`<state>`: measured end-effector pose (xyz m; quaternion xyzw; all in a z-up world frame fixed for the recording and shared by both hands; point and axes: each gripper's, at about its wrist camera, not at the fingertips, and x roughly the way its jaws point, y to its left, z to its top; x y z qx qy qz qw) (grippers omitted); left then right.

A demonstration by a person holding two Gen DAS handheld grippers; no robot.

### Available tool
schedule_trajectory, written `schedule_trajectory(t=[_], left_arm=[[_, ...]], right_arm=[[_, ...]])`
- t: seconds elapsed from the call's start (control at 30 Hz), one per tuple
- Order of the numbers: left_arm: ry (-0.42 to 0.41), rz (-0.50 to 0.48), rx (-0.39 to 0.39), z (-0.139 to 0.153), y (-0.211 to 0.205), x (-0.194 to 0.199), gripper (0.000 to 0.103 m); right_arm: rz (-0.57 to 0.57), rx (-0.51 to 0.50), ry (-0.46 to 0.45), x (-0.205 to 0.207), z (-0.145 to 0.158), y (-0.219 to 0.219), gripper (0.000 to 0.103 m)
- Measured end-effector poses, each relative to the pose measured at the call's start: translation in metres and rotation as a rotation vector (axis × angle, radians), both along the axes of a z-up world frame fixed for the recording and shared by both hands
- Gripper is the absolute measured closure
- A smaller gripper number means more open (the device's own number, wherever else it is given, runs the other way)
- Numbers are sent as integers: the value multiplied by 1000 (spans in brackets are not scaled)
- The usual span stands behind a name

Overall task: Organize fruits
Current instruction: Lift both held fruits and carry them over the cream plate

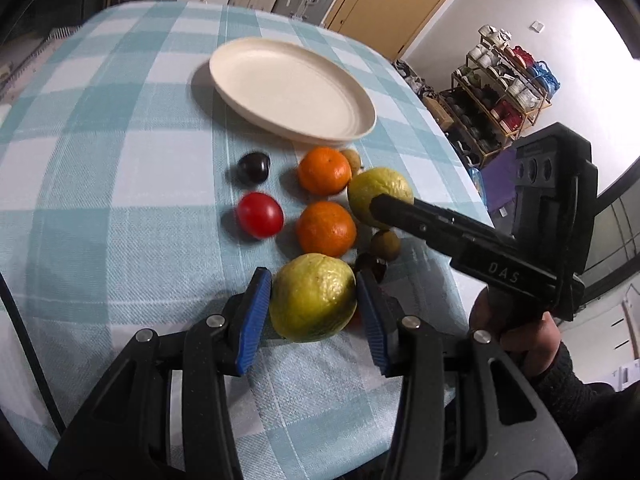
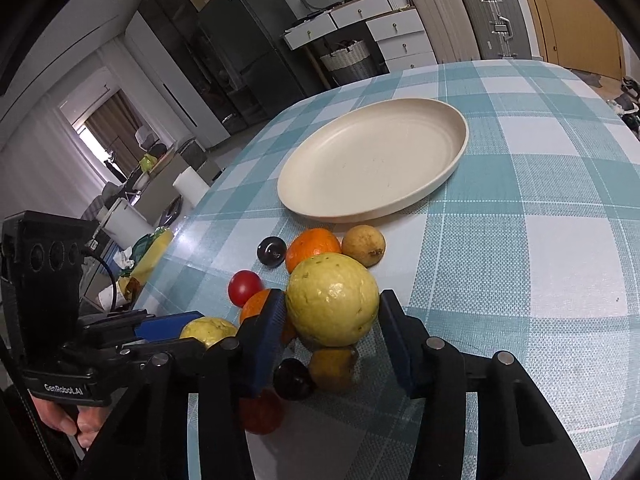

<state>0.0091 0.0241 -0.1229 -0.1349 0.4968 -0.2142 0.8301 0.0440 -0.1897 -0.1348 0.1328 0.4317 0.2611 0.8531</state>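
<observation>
Two yellow-green, bumpy-skinned round guavas are each in a gripper: the left gripper (image 1: 314,300) clamps the near guava (image 1: 313,298) between its blue ribbed pads at six o'clock of the fruit cluster, and the right gripper (image 2: 332,328) has its pads against the far guava (image 2: 333,300) at about three o'clock, grasping it. No earlier view is given, so I speak only of how the jaws stand. Risk, as I judge it: both fruits are round and waxy, held across the middle by narrow pads, so a tilt or a quick lift could let either roll out and knock its neighbours off the near desk edge. The right gripper's fingers sit among small fruit, a dark plum (image 2: 293,379), a brownish-yellow small fruit (image 2: 333,368) and a red one (image 2: 262,412), which a lift could drag along. Further out lie two glossy orange mandarins (image 1: 326,227) (image 1: 324,170), a shiny red tomato-like fruit (image 1: 260,215) at nine o'clock and a second dark plum (image 1: 253,167) at ten. Beyond them, at twelve o'clock, the cream oval plate (image 1: 356,100) sits bare on the teal-and-white checked desk (image 1: 120,140), nothing yet placed in it.
</observation>
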Motion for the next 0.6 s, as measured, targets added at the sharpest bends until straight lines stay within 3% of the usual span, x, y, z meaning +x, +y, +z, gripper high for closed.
schedule_trajectory(t=[0.6], left_arm=[[-18, 19, 27, 7, 3, 1, 64]], right_arm=[[-6, 15, -23, -3, 2, -5, 54]])
